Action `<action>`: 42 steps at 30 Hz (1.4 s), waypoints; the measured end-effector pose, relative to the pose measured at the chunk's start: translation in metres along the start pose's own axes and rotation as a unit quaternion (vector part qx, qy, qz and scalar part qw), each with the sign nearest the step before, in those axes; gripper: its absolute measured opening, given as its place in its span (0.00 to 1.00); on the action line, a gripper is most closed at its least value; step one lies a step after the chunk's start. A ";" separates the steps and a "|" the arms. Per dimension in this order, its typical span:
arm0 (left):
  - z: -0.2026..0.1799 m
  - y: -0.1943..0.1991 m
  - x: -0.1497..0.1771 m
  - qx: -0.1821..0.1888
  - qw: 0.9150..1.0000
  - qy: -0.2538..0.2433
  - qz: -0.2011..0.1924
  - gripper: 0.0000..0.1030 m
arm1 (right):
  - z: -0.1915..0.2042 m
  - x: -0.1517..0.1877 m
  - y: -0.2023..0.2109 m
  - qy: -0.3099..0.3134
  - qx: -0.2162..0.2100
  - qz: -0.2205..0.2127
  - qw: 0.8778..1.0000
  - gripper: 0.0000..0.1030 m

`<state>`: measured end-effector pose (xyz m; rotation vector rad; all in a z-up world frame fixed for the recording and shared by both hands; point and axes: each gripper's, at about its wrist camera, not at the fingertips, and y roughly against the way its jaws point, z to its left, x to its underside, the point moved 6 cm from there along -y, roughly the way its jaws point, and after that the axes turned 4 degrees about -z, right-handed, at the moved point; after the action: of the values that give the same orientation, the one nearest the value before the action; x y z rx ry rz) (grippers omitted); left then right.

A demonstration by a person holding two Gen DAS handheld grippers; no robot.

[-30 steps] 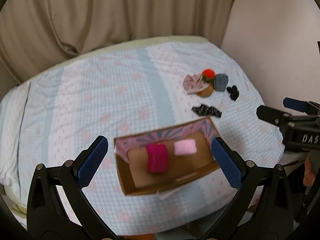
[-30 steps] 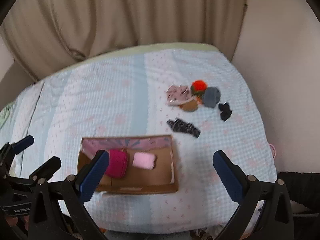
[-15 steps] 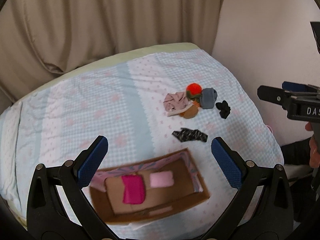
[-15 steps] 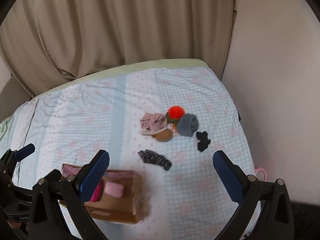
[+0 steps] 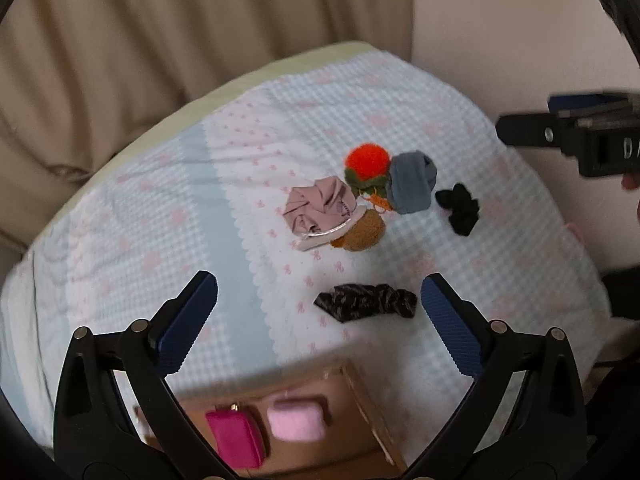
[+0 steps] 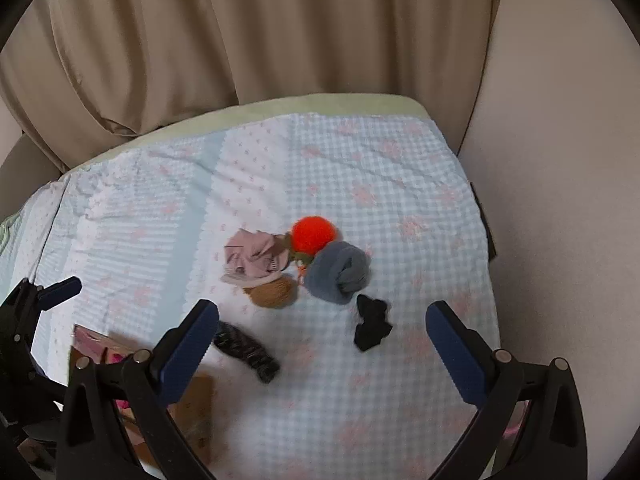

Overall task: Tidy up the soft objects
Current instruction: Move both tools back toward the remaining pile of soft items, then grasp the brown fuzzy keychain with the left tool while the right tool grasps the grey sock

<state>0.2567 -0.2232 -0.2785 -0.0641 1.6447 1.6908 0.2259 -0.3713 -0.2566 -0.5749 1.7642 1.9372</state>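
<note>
Patterned black sock (image 5: 366, 302) flat, long axis left-right; both grippers (image 5: 318, 318) (image 6: 322, 344) wide, empty.

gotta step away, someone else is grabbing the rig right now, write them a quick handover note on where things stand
Left gripper: open, holding nothing, above the bed.
Right gripper: open, holding nothing, facing the pile.
Done: magenta item and light pink item lie in the cardboard box.
Left on the bed: pink cloth, orange pompom, brown piece and grey-blue roll bunched together; black piece and dark patterned piece apart, nearer the box.
</note>
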 end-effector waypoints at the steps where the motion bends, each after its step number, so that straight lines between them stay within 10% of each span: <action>1: -0.004 -0.011 -0.002 0.000 1.000 -0.008 0.006 0.97 | -0.005 0.000 -0.011 0.001 -0.003 0.002 1.000 1.00; 28: -0.063 -0.230 0.006 0.040 0.980 -0.154 0.117 0.61 | -0.044 0.021 -0.227 0.025 -0.075 0.076 0.994 1.00; 42: -0.075 -0.233 0.006 0.019 0.975 -0.203 0.086 0.38 | -0.037 0.024 -0.243 0.002 -0.139 0.074 0.988 0.59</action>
<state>0.3433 -0.3142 -0.4890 0.4277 1.4011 1.6646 0.3495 -0.3879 -0.4698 -0.5513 1.5891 2.3077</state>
